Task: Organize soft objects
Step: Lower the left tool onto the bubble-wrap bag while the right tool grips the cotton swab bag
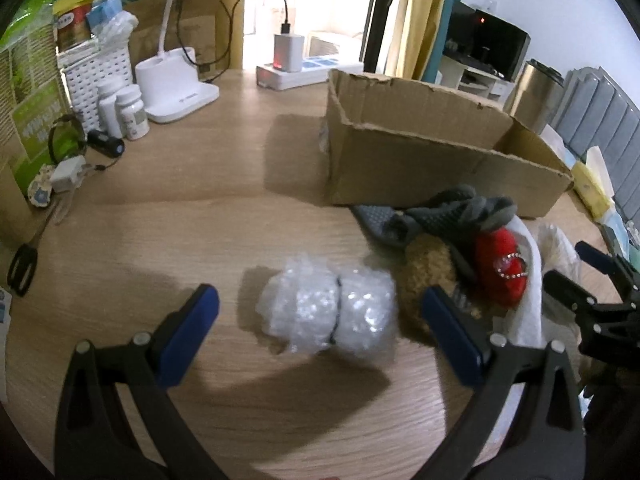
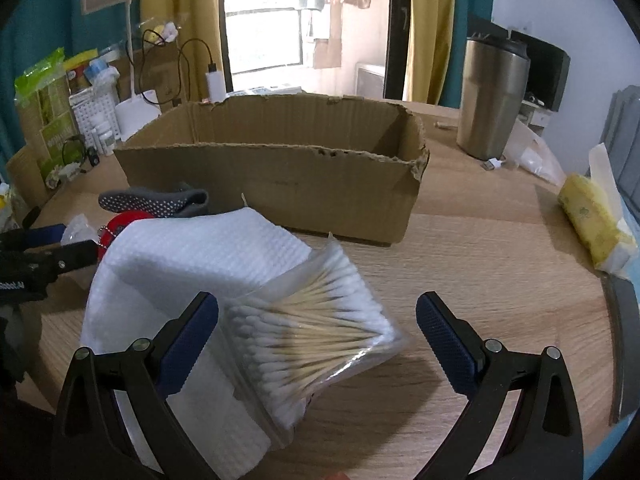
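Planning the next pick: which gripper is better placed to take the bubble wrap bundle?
Left. The left gripper is open with the bubble wrap bundle lying between its fingers. The right gripper is open over the cotton swab pack instead.

Brown plush (image 1: pixel 426 268) half hidden behind jaw; scissors (image 1: pixel 22 266) cut by edge.
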A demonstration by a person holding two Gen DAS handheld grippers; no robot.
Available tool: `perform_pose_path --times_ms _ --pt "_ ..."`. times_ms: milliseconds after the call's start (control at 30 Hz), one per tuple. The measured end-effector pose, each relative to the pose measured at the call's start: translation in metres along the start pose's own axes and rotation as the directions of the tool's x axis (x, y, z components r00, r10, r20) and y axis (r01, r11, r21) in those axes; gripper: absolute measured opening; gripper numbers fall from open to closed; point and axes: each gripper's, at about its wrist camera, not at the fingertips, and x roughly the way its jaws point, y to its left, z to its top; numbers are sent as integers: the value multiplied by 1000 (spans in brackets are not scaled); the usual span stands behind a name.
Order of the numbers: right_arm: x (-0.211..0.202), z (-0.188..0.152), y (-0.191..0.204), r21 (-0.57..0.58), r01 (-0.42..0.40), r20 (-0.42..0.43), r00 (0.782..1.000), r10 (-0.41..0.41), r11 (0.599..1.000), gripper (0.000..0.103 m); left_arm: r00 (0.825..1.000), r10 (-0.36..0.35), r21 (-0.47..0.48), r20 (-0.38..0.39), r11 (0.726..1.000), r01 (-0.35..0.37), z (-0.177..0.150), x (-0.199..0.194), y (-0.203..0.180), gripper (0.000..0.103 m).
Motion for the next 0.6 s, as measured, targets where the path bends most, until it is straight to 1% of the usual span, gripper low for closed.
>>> perform_pose_path --times_ms 100,167,200,233,267,333,433,567,600 --pt "2 0 0 -4 -4 -5 1000 4 1000 101 1000 -1 -3 3 1000 1 -2 -2 5 101" --pt "3 0 -1 -5 -7 -10 1000 7 1000 101 1000 -2 7 -9 1000 2 -4 0 4 93" --pt "3 -1 -1 -6 -9 -13 1000 9 1000 101 1000 -8 9 -27 1000 8 -6 3 4 84" --pt "4 -1 -1 -8 -10 -17 1000 10 1000 100 998 -26 5 -49 1000 27 -7 7 4 81" --pt "5 -1 0 -12 -9 -22 1000 9 1000 100 999 -24 11 -42 1000 24 -7 7 3 79" --pt "8 1 1 -16 -4 -30 1000 4 1000 99 999 -18 37 -48 999 19 -6 9 -1 71" --pt "8 1 0 -13 -14 -31 999 13 1000 95 998 -12 64 -61 998 16 -5 10 -6 68" --pt "8 0 -2 -11 -43 -32 999 42 999 89 997 -31 62 -70 997 36 -5 9 -10 66" --pt "7 0 -2 -9 -50 -31 998 50 999 88 997 -29 65 -68 997 33 -5 9 -10 62"
